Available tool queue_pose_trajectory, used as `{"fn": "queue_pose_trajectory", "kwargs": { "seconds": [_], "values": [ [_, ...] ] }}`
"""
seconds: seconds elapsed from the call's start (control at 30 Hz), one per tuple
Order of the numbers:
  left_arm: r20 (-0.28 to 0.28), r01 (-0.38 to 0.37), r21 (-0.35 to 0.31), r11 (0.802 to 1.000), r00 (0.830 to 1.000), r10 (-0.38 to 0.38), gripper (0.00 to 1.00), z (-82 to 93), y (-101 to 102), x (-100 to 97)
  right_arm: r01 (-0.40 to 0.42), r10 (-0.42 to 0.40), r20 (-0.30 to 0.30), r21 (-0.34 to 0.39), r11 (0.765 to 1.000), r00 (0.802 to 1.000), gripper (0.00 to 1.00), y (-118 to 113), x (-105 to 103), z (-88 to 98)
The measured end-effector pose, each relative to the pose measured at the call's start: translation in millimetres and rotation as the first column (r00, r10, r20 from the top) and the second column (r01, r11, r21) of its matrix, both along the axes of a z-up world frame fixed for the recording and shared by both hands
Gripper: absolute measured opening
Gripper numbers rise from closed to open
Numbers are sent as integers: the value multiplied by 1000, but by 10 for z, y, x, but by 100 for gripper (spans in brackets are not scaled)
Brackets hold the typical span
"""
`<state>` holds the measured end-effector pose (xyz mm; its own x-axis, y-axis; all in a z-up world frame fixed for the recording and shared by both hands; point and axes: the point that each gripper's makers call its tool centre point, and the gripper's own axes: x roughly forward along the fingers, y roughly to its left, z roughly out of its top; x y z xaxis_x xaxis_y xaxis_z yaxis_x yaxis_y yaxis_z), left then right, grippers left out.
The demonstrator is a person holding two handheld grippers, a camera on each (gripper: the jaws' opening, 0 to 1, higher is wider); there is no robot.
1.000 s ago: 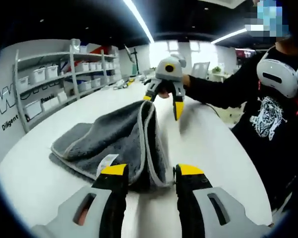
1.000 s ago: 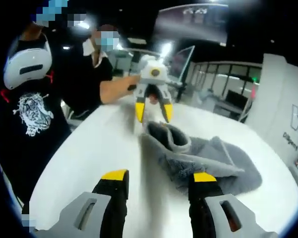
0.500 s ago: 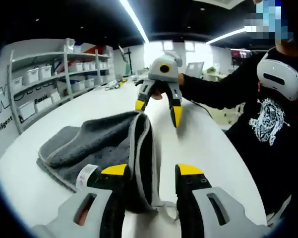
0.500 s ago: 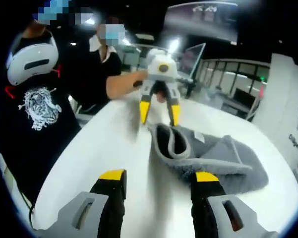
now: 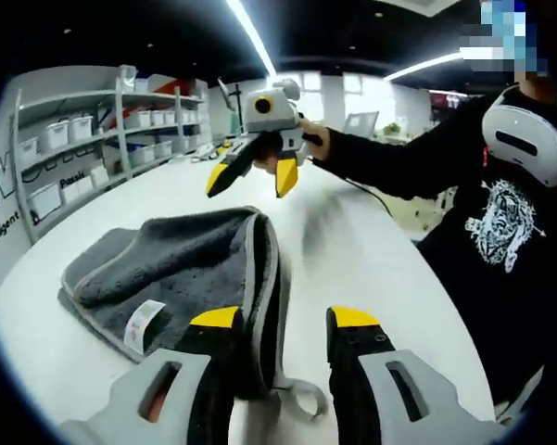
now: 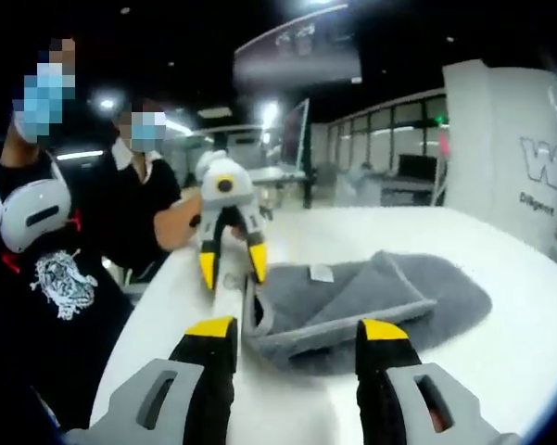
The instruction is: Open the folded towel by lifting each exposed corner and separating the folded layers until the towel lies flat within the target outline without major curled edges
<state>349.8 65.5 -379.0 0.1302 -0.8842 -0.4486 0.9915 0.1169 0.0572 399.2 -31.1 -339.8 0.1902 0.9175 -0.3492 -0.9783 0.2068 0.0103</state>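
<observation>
One grey folded towel (image 5: 181, 269) is lying on the white table (image 5: 371, 250), one white label (image 5: 145, 324) showing. The left gripper (image 5: 283, 320) is hovering at its 5 o'clock edge, jaws apart and empty. The right gripper (image 6: 297, 329), also gaping empty, is appearing at 12 o'clock in the left gripper view.

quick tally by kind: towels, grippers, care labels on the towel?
Grey towel: 1, folded on the white table
Grippers: 2, left gripper and right gripper, both open, holding nothing
White care label: 1, on the towel's edge
Total: 4
</observation>
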Motion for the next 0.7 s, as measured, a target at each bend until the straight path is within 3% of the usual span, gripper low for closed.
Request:
{"fn": "queue_pose_trajectory", "kwargs": {
  "seconds": [0.1,0.17,0.23,0.3,0.37,0.4,0.53,0.63,0.7],
  "values": [
    [14,-59,-47,997,998,59,45,116,33,84,30,-30,4,-3,1000,1000,50,2,34,25],
    [22,-150,-117,982,988,154,59,272,85,213,68,-68,13,0,998,998,57,-1,88,65],
    [48,-239,-179,954,967,251,80,414,152,348,110,-110,8,11,994,994,68,-3,153,107],
    [69,-330,-215,919,934,351,99,526,262,464,180,-180,16,24,983,984,88,-15,270,171],
    [59,-430,-230,873,889,454,100,601,407,567,234,-235,29,33,972,972,99,-33,365,238],
    [44,-477,-239,846,865,500,100,637,471,609,263,-264,37,30,964,964,97,-59,415,264],
    [69,-552,-273,788,806,588,100,760,663,653,367,-368,33,36,930,929,99,-123,603,312],
    [88,-584,-277,763,776,625,100,804,746,632,471,-471,7,7,882,882,91,-232,797,271],
    [82,-597,-280,751,765,639,100,816,781,591,499,-499,3,6,866,866,80,-248,888,262]
  ]
}}
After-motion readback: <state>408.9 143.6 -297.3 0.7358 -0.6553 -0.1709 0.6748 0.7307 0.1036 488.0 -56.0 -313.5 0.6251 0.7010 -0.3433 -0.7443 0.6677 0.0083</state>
